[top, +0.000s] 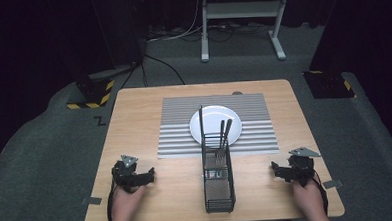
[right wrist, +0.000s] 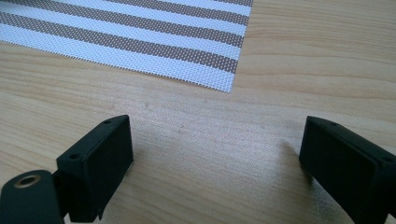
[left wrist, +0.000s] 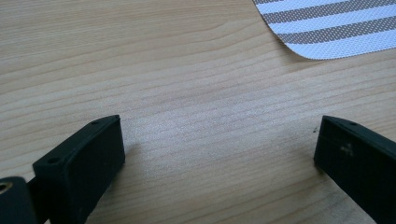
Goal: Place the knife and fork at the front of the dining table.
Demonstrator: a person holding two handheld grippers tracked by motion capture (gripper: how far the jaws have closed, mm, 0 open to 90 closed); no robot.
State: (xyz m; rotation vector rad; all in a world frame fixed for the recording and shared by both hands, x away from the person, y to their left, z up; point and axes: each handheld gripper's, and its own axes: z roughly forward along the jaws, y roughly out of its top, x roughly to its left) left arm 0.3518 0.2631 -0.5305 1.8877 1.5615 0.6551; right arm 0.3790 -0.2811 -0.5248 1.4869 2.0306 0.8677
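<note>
Both grippers, left (top: 150,173) and right (top: 275,166), rest open and empty on the table (top: 134,123), flanking the caddy (top: 218,182) midway between them, its long axis running near to far, cutlery (top: 224,132) upright at its far end.

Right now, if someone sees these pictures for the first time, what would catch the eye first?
Most striking is the black wire caddy at the near middle of the wooden table, with dark utensils standing in its far end. Behind it a white plate lies on a striped placemat. The left tool and right tool rest on either side of the caddy, jaws open and empty.
</note>
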